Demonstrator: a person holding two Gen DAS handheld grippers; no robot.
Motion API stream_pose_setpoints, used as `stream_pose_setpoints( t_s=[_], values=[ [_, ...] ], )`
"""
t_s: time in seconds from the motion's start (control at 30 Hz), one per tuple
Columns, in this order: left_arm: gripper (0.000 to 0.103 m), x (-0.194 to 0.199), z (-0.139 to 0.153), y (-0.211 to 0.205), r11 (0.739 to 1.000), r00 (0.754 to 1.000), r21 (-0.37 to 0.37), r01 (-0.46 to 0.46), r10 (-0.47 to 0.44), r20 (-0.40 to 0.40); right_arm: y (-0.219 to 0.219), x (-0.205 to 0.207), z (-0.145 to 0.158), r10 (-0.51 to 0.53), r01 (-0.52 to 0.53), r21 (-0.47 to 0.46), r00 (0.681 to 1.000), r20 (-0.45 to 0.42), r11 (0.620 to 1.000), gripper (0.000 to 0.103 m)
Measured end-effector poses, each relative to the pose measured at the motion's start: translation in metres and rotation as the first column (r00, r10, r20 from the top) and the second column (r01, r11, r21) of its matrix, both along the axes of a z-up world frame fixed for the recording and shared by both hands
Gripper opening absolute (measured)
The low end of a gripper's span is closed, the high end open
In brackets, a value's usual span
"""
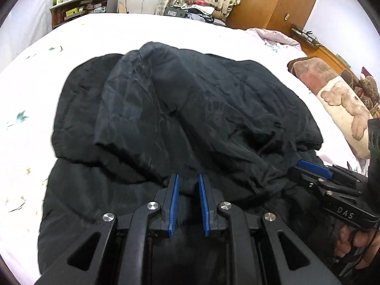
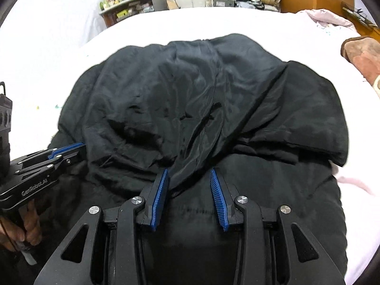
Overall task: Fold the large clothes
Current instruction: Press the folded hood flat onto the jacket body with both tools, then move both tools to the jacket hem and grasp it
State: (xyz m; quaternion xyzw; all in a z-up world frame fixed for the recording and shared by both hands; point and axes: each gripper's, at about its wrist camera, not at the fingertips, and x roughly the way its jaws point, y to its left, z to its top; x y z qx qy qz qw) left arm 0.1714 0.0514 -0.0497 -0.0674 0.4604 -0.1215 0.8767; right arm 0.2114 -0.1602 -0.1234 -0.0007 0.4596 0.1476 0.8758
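Now the black coat (image 1: 180, 109) lies ahead on the bed (image 1: 166, 28); my left gripper (image 1: 188, 178) and right gripper (image 2: 190, 173) hover spread, level at its near folded edge.

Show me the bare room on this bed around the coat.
Bare sheet lies left of the black coat, and a wide strip lies beyond it toward the shelf. The right side is crowded: pillow, pink cloth.

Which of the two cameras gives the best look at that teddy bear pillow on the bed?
The left wrist view. There the teddy bear pillow lies at the right edge with its bear print plainly visible, beyond the black jacket. The right wrist view catches only a sliver of it at the far right edge, with no bear showing.
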Motion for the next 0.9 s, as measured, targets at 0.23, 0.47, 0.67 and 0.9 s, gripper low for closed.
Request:
stream_pose_setpoints(
  t_s=[0.23,0.47,0.67,0.9],
  values=[
    [0.018,-0.045,0.031,0.006,1.000,0.998,0.006,-0.005,0.005,0.065,-0.026,-0.047,0.031,-0.005,0.002,0.035,0.997,0.071,0.999,0.039],
    [0.025,-0.089,0.062,0.010,1.000,0.993,0.019,-0.015,0.012,0.115,-0.049,-0.100,0.058,-0.004,-0.001,0.041,0.992,0.130,0.999,0.039],
    [0.033,-0.131,0.075,0.019,0.999,0.991,0.023,-0.032,0.029,0.133,-0.055,-0.143,0.068,-0.006,0.002,0.028,0.988,0.154,1.000,0.044],
    [0.035,-0.173,0.076,0.029,0.998,0.991,0.048,-0.041,0.034,0.129,-0.070,-0.185,0.072,-0.023,0.020,0.019,0.986,0.164,1.000,0.045]
  ],
)
